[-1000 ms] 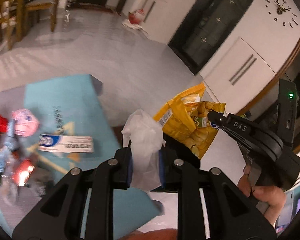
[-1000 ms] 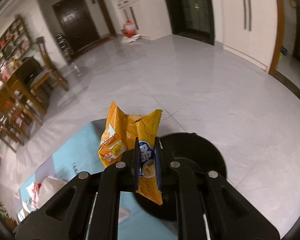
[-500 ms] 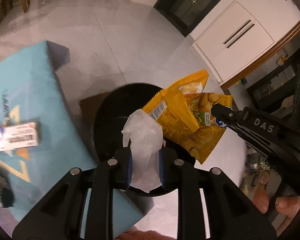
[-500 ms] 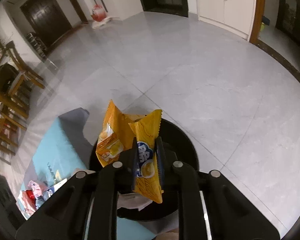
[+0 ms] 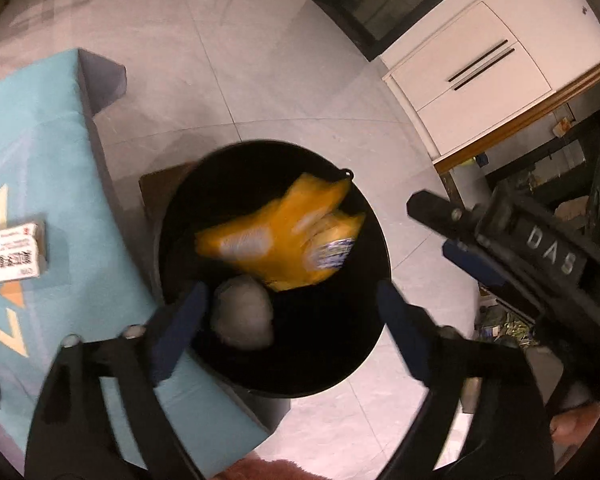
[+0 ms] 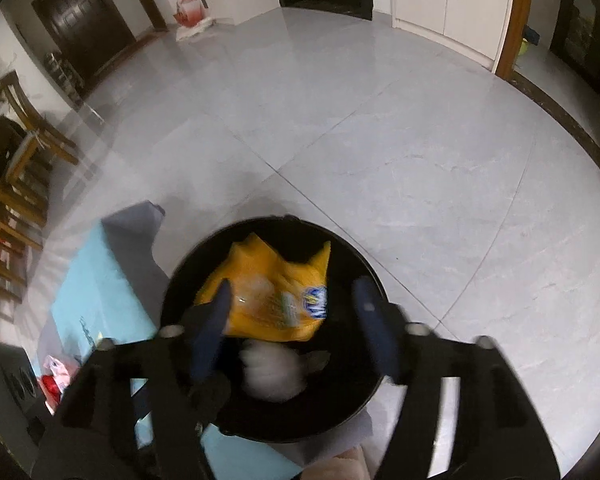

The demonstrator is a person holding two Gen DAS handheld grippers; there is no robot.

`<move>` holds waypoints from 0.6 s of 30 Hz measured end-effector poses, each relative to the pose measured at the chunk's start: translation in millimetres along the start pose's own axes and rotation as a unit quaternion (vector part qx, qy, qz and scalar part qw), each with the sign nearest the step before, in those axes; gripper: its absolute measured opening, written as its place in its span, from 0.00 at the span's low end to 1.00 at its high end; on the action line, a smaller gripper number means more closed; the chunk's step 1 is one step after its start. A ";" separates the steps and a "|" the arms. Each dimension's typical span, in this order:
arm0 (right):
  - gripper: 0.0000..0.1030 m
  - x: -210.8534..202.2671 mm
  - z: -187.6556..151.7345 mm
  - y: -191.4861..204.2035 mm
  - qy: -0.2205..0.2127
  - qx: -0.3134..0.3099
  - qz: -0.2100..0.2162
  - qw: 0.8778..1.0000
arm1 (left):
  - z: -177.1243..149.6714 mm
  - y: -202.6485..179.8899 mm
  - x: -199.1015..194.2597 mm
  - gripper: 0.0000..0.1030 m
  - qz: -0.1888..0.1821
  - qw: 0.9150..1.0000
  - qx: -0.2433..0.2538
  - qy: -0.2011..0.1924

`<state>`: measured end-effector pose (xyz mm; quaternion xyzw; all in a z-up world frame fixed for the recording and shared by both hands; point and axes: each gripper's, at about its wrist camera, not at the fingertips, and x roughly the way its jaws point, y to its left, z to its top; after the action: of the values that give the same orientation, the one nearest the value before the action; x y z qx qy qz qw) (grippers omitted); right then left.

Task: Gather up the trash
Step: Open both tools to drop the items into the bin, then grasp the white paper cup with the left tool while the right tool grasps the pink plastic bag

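Left wrist view: both the left gripper (image 5: 296,320) and right gripper (image 6: 296,328) gape, holding nothing, above a black bin (image 5: 376,248) holding a yellow snack bag (image 5: 284,248) and a white tissue (image 5: 244,316).

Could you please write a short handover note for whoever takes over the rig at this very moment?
Left gripper: open, over the bin.
Right gripper: open, over the bin too.
Chip bag and tissue: inside the bin's mouth, blurred.
Done: both pieces dropped in.
Left: white box and some wrappers lie on the blue table beside the bin.
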<state>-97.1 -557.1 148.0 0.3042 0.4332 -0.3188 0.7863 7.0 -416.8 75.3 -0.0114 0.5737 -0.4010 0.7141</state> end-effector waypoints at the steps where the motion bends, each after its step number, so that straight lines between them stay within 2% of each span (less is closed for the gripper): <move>1: 0.74 -2.0 0.8 -1.1 -0.003 0.003 0.004 1.000 | -1.5 1.0 -5.7 0.91 0.007 1.000 0.005 -0.009; 3: 0.79 -8.8 0.9 0.9 -0.014 0.006 0.012 1.000 | -2.9 8.7 -22.6 0.95 0.023 0.999 0.006 -0.030; 7: 0.84 -19.3 1.0 11.8 -0.032 -0.001 0.020 0.999 | -5.5 30.8 -60.9 0.97 0.021 0.998 -0.020 -0.058; 11: 0.86 -27.6 -1.9 32.0 -0.045 -0.024 0.024 0.998 | -15.6 61.3 -117.3 0.97 0.047 0.992 -0.035 -0.111; 15: 0.86 -35.4 -8.2 56.0 -0.054 -0.053 0.032 0.997 | -32.7 103.6 -181.0 0.97 0.107 0.980 -0.057 -0.157; 18: 0.86 -40.2 -16.2 80.2 -0.060 -0.076 0.039 0.995 | -47.4 136.8 -230.8 0.97 0.156 0.967 -0.085 -0.183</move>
<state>-60.6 -486.3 192.3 0.2407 0.3962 -0.2712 0.8436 39.6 -167.8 180.9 -0.0556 0.4597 -0.2257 0.8571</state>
